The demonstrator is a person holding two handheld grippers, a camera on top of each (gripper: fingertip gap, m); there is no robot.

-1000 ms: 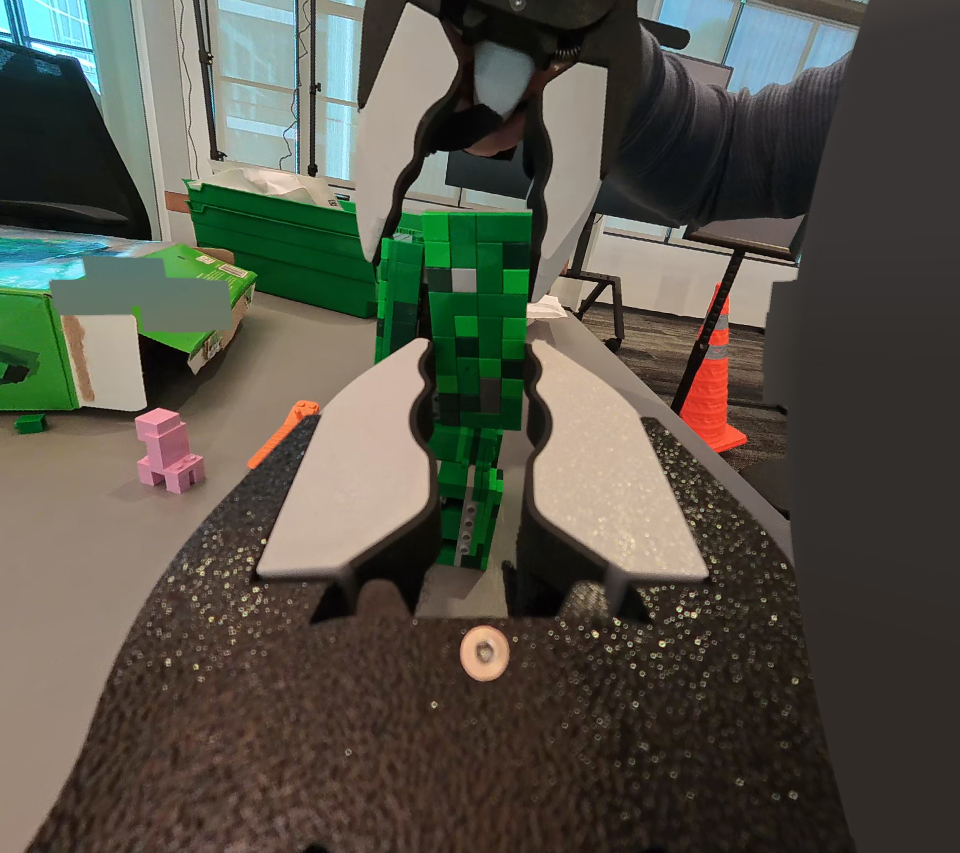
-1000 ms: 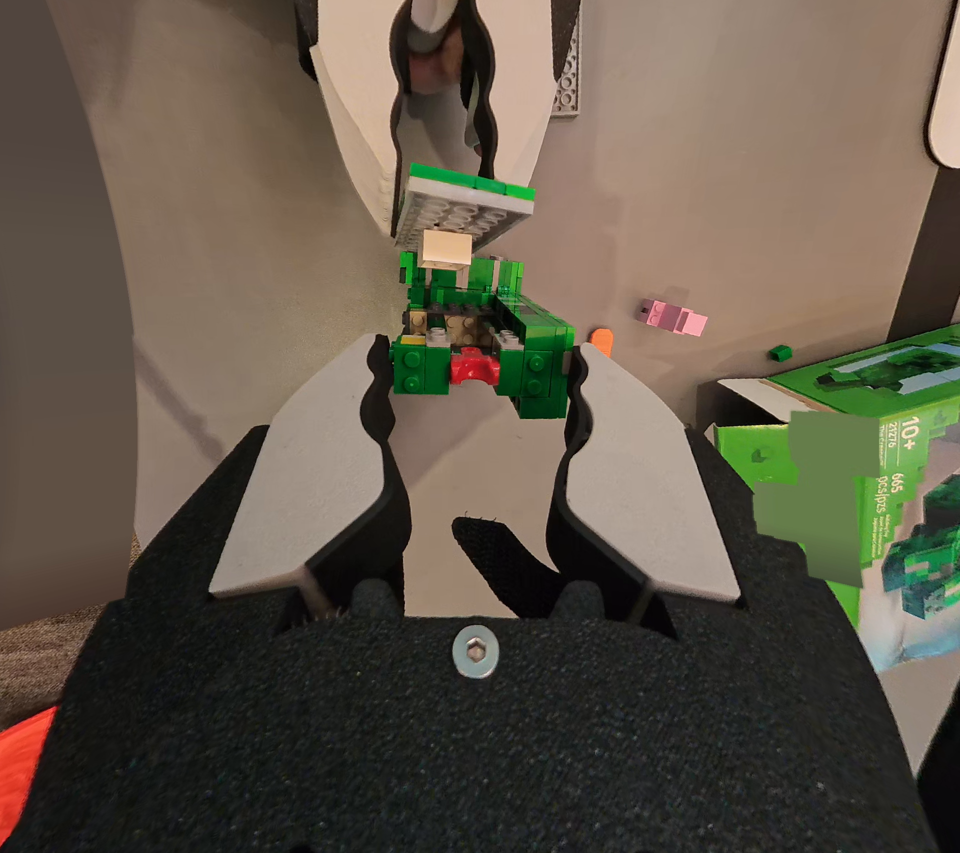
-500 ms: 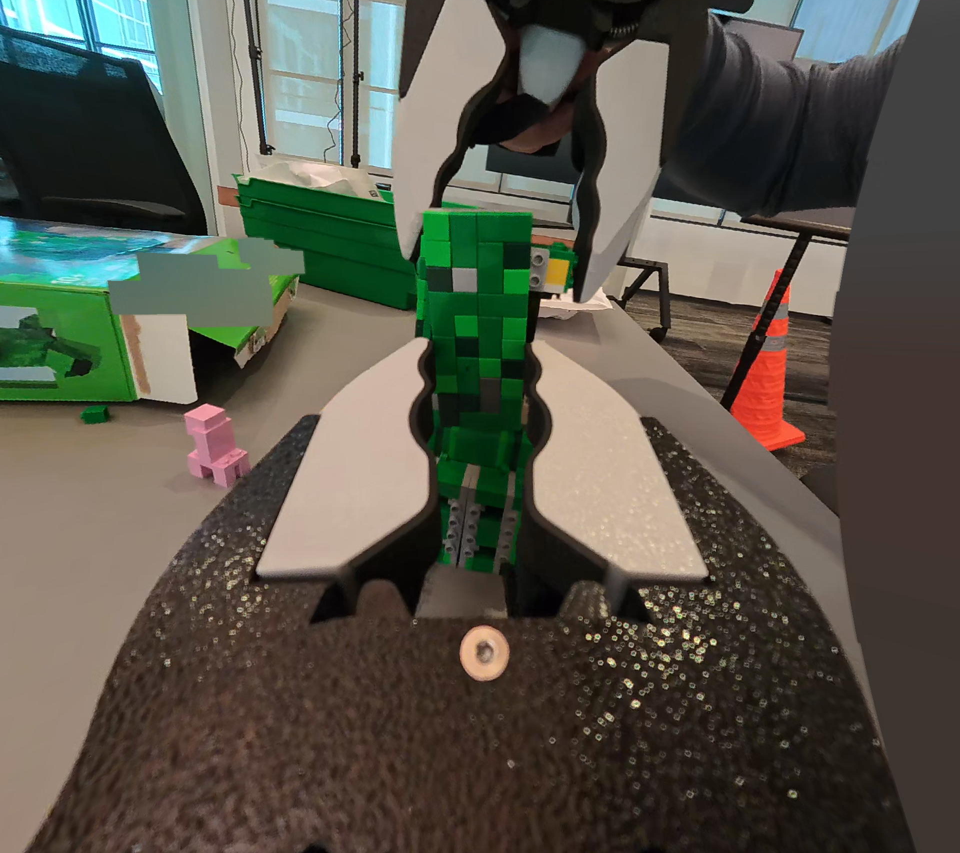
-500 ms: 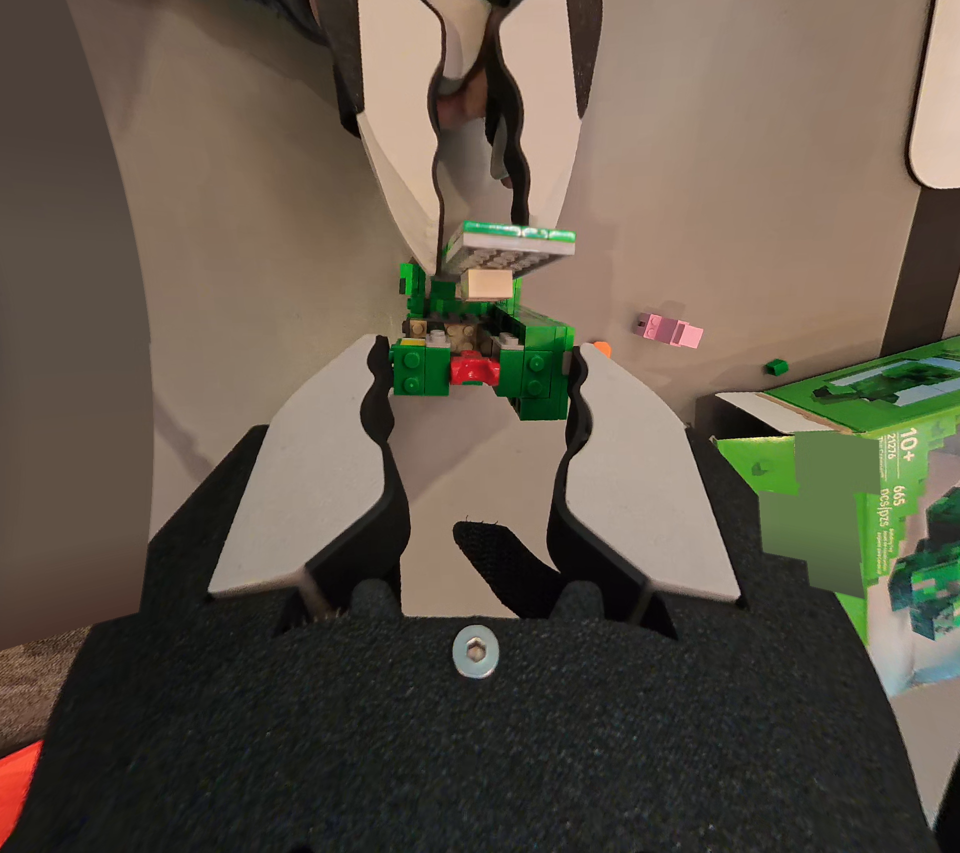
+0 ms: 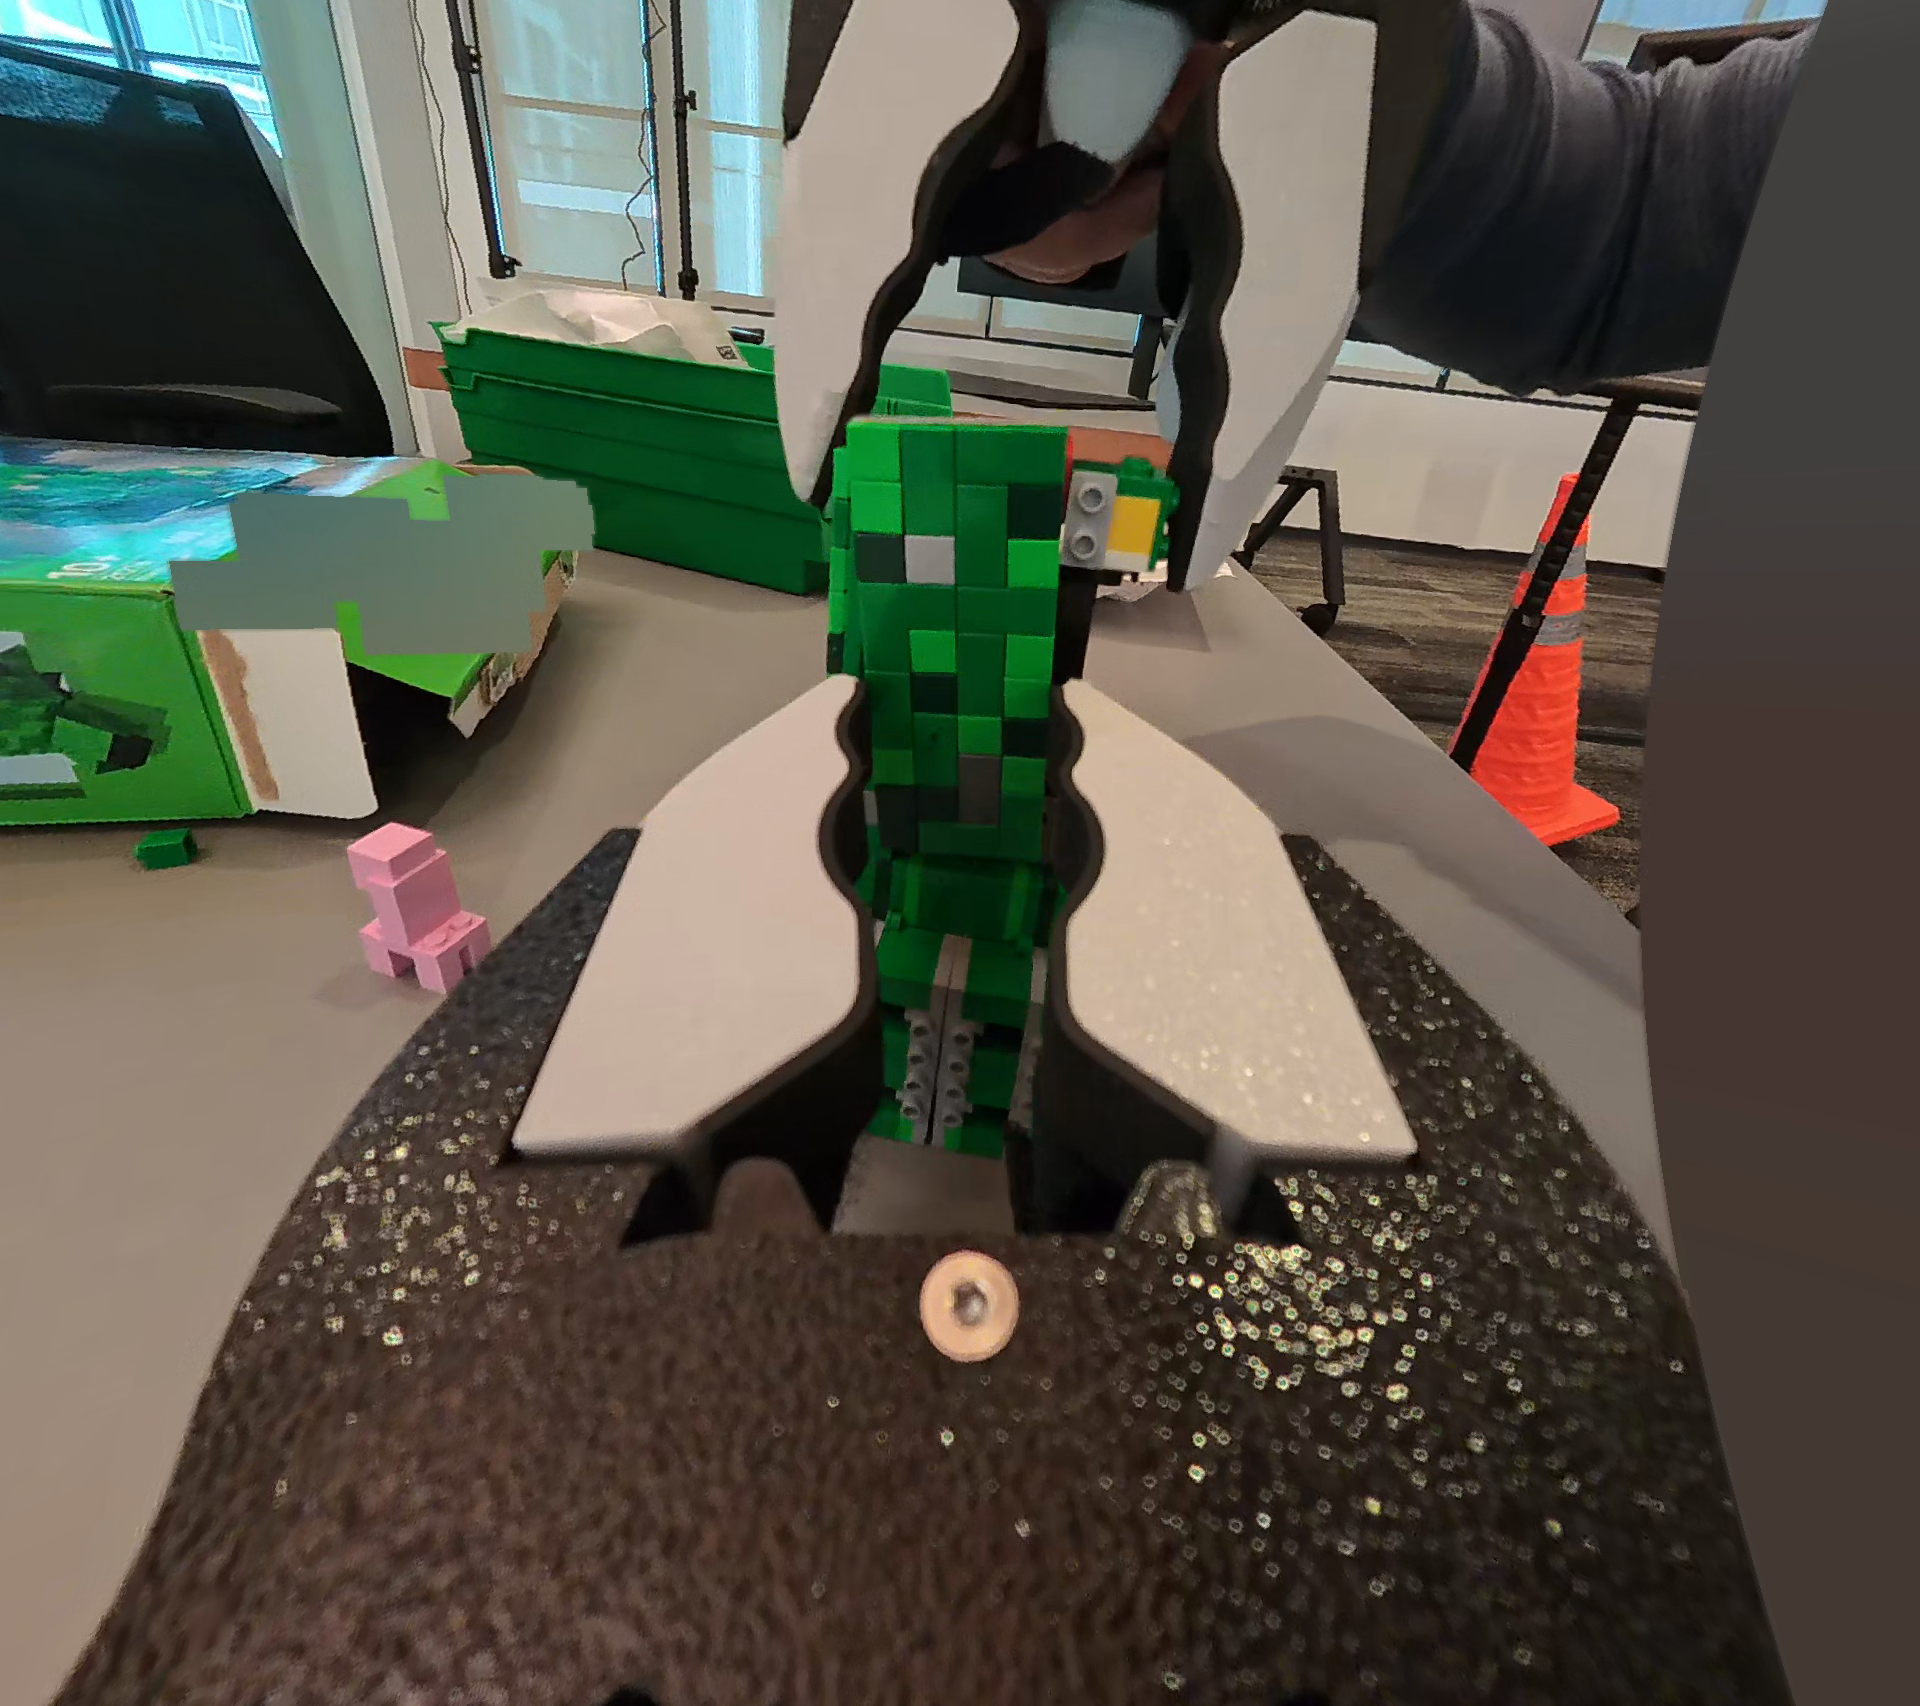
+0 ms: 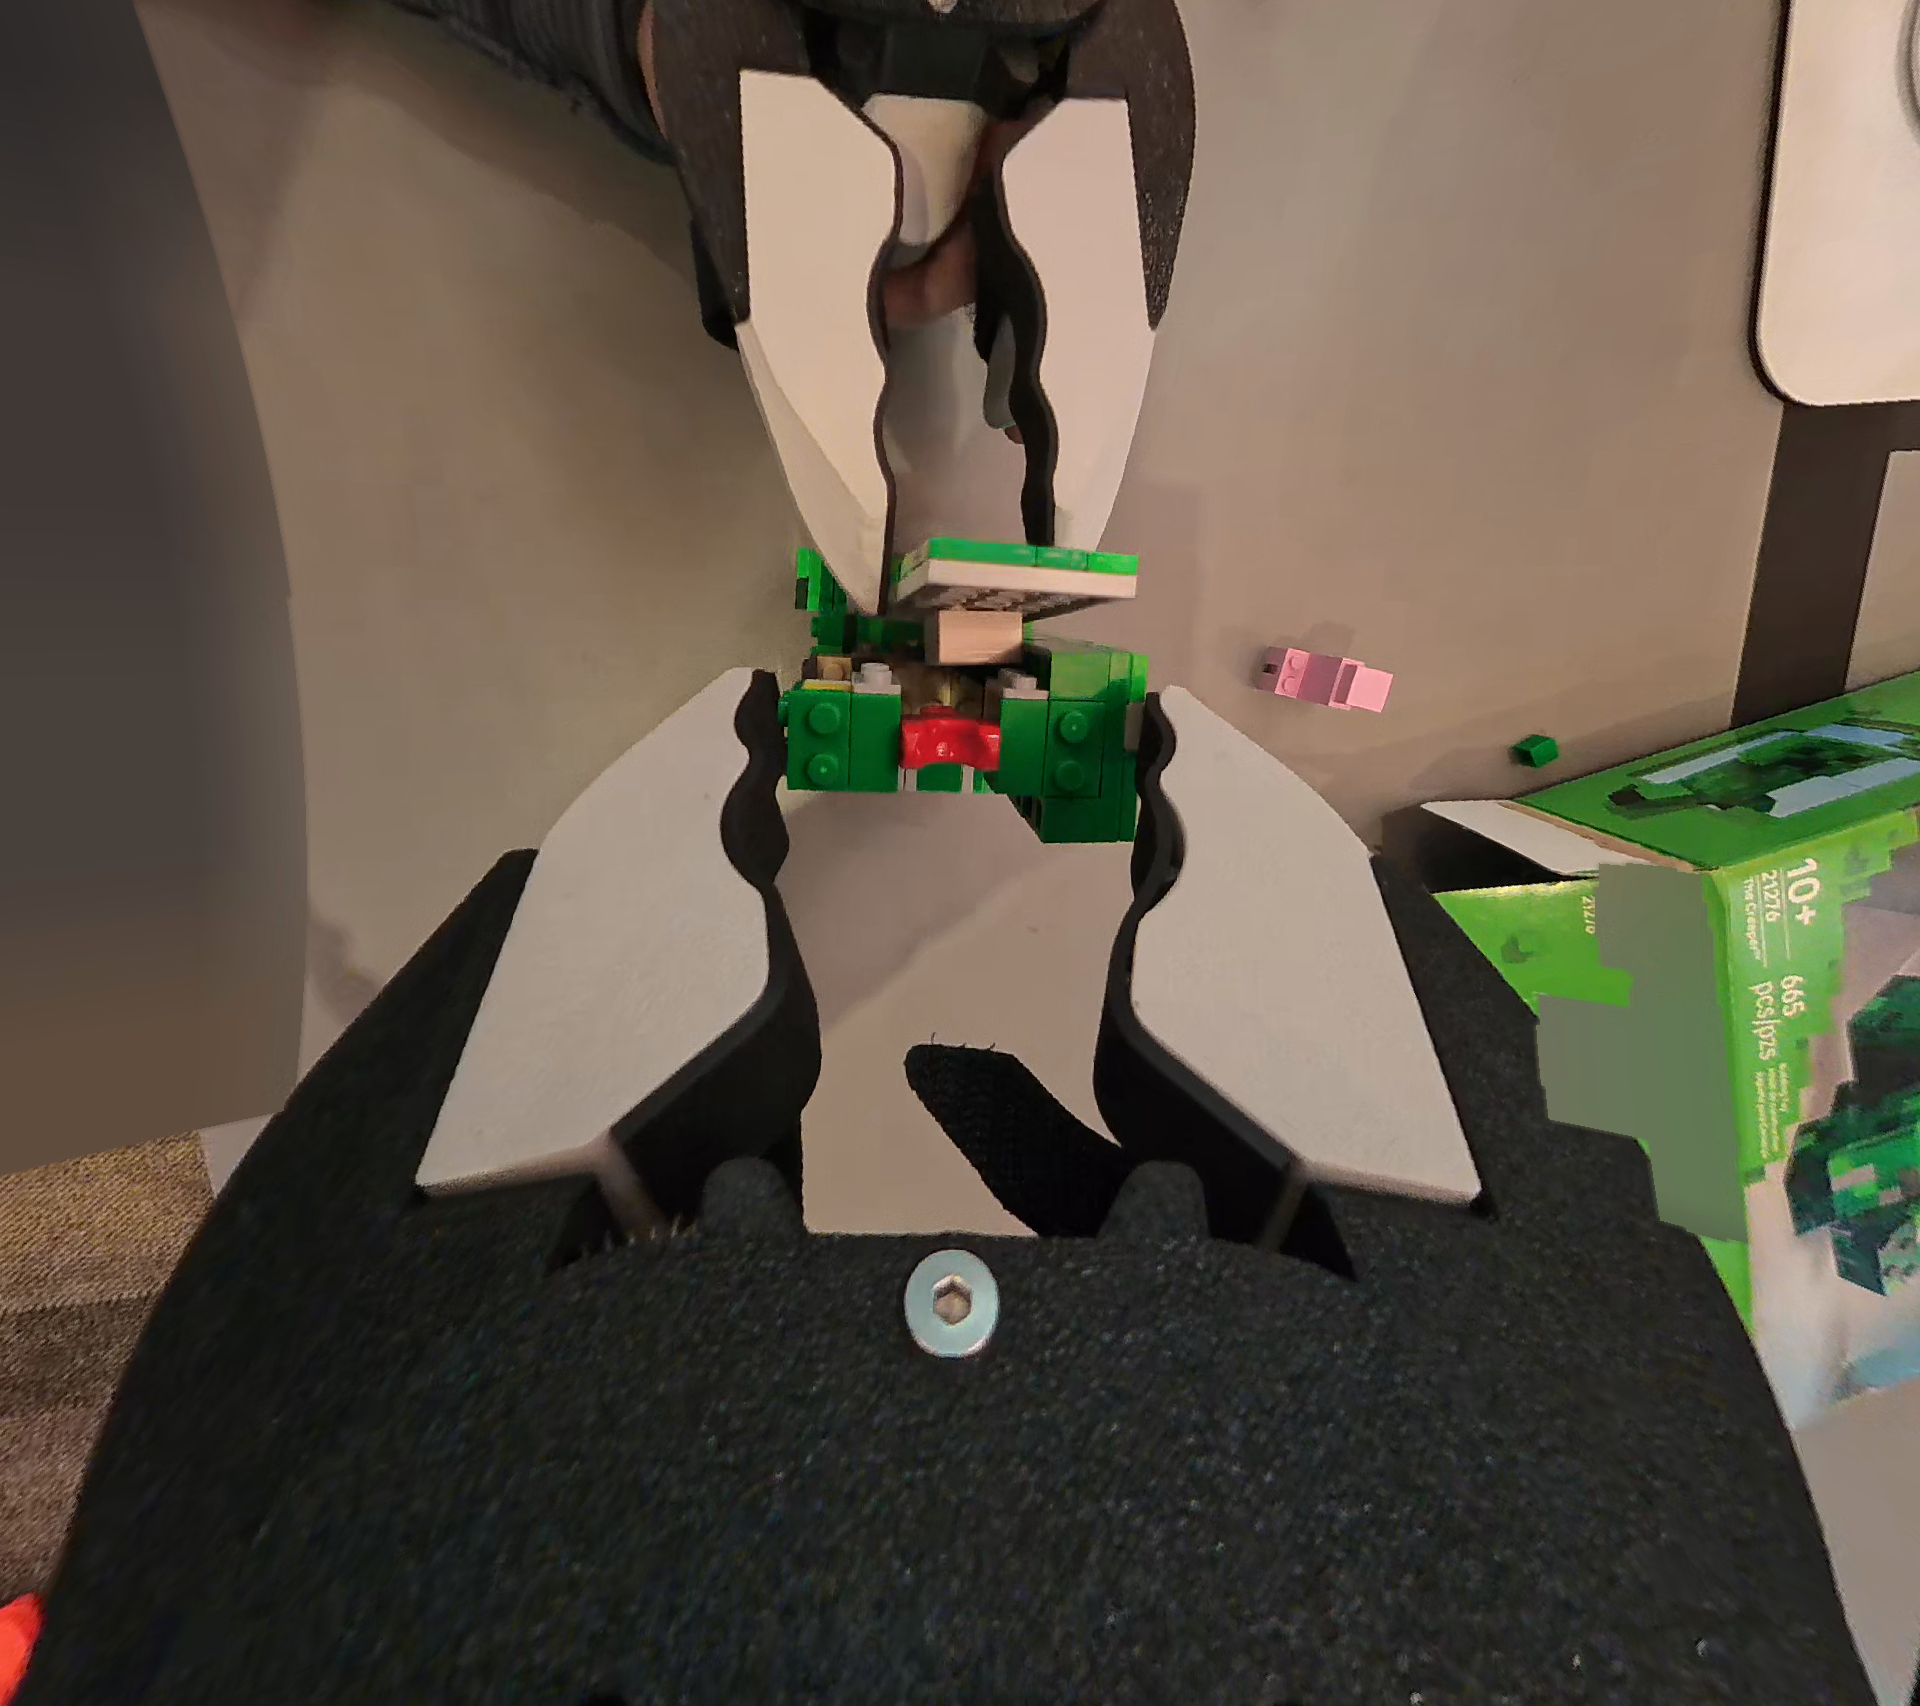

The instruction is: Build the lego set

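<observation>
Premises: an open-plan office or lab space fitted out for recording. Evidence noted: tall multi-pane windows (image 5: pixel 582 46) facing a neighbouring building, exposed ceiling duct, patterned carpet floor (image 5: pixel 1434 628), black office chair (image 5: pixel 156 264), light stands (image 5: pixel 665 46) by the windows, orange traffic cone (image 5: pixel 1538 680) on the floor, stacked green bins (image 5: pixel 623 451), and a grey work table (image 5: pixel 644 669) carrying brick-toy packaging (image 5: pixel 104 700)
</observation>
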